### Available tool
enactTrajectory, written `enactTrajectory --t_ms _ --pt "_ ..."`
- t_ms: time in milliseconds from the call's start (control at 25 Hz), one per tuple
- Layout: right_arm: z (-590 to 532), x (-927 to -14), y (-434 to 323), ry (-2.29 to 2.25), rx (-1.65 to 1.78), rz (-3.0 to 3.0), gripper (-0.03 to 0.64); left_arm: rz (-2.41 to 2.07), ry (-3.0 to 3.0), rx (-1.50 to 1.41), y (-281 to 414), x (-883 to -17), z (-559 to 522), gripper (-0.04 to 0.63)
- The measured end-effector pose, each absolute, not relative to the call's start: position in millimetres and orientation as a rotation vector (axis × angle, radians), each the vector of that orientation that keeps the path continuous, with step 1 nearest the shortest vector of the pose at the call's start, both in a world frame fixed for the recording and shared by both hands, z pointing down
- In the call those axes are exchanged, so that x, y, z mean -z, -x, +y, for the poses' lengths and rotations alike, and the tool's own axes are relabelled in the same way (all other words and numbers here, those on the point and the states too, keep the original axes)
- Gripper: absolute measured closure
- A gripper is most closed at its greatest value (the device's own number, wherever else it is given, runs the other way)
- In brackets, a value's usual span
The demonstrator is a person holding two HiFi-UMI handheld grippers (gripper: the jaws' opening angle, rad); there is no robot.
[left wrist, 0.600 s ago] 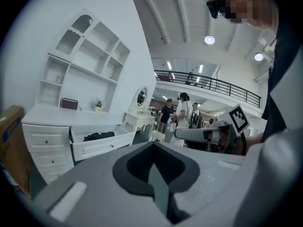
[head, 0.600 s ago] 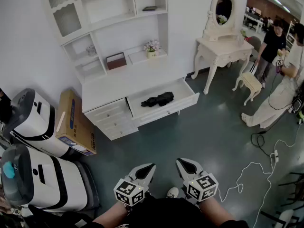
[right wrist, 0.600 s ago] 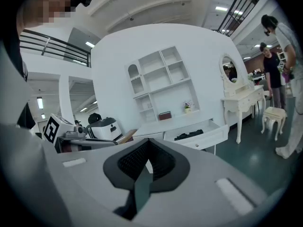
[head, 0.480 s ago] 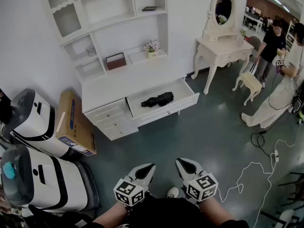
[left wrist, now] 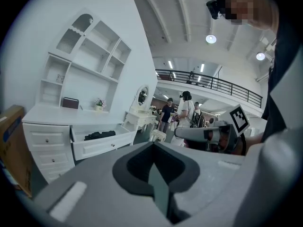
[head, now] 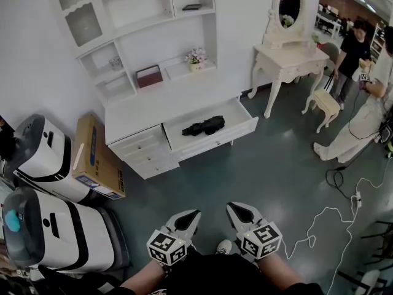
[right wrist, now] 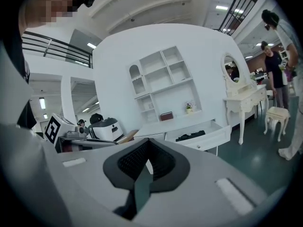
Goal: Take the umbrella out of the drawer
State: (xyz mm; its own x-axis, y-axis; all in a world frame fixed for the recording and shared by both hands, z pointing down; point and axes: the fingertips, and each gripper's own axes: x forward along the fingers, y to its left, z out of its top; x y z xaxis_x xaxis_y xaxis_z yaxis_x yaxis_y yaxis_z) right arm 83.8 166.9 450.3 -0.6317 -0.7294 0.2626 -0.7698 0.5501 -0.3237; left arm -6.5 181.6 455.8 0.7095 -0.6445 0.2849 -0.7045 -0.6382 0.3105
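Head view: left gripper point(head: 190, 216) and right gripper point(head: 234, 209) are held low, close to the person's body, side by side over the grey floor point(head: 245, 165), both well apart from the white desk unit point(head: 153, 106). The drawer point(head: 212, 141) stands pulled out; the black folded umbrella point(head: 203, 126) lies inside it, untouched.

Left gripper view: jaws closed together, nothing between them. Umbrella point(left wrist: 100, 135) visible in the open drawer, far ahead at left.

Right gripper view: jaws likewise closed and empty. Drawer point(right wrist: 208, 138) with umbrella point(right wrist: 191, 136) lies ahead at right, beneath the shelves point(right wrist: 163, 79).
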Motion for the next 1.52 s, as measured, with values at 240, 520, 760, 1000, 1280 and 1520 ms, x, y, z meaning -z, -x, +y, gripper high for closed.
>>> enactTrajectory --t_ms 240,520,760,1000,1280,1520 --pt "160.1 -451.7 -87.3 -1.299 -0.639 -2.683 0.591 -1.056 -2.514 -0.224 4.6 -454.8 174.1 0.595" --pt "132.0 -453.4 -81.8 -1.324 -0.678 -2.685 0.589 -1.061 -2.511 -0.249 18.4 -455.0 146.9 0.595" --pt "89.5 -451.1 -62.4 -1.392 -0.680 -2.652 0.589 -1.017 -2.524 -0.253 44.1 -452.5 107.0 0.595" --pt "42.2 -453.7 -40.5 -1.450 -0.688 -2.614 0.589 -0.974 -2.542 -0.265 70.6 -454.5 57.9 0.595" --pt "-2.6 -460.9 -13.1 -1.497 -0.701 -2.570 0.591 -0.933 -2.556 -0.270 101.4 -458.3 9.3 0.595" --pt "-31.1 -465.7 11.0 -1.525 -0.709 -2.545 0.589 -0.886 -2.567 -0.277 124.0 -465.1 -18.9 0.595"
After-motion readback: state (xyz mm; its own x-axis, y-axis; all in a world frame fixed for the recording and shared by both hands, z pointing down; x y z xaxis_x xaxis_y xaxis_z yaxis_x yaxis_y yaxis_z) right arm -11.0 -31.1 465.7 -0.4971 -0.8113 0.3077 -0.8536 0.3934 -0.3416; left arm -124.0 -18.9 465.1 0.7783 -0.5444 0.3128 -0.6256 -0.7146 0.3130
